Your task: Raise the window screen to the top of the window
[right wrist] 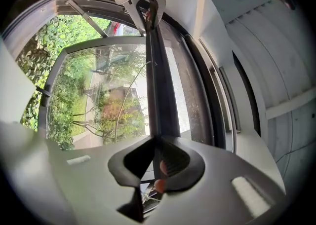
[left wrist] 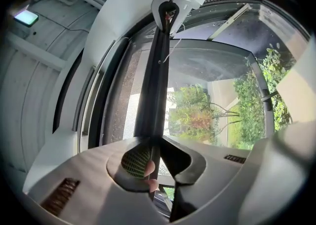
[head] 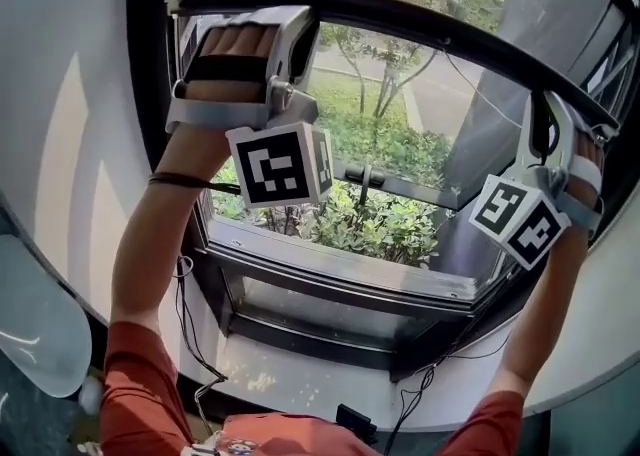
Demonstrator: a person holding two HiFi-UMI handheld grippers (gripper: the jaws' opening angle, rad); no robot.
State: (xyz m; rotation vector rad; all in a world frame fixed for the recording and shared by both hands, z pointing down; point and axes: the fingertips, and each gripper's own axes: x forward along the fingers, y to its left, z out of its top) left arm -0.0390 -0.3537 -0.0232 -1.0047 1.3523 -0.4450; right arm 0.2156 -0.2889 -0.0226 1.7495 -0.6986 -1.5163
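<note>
The window screen's black bottom bar [head: 420,29] arcs across the top of the head view, from upper left down to the right. My left gripper [head: 300,19] is shut on the bar's left part, and my right gripper [head: 545,122] is shut on its right end. In the left gripper view the bar [left wrist: 153,95] runs from my left gripper [left wrist: 154,162] up to the right gripper [left wrist: 170,7]. In the right gripper view the same bar [right wrist: 160,95] leads from my right gripper [right wrist: 157,162] up to the left gripper [right wrist: 148,2]. Both arms reach upward.
Below the bar is the dark window frame with its sill [head: 330,274]. An outward-opened pane with a handle [head: 365,179] lies beyond it, with trees and shrubs outside. Cables [head: 190,344] hang under the sill. White walls flank the window, and a pale rounded object [head: 35,314] sits at lower left.
</note>
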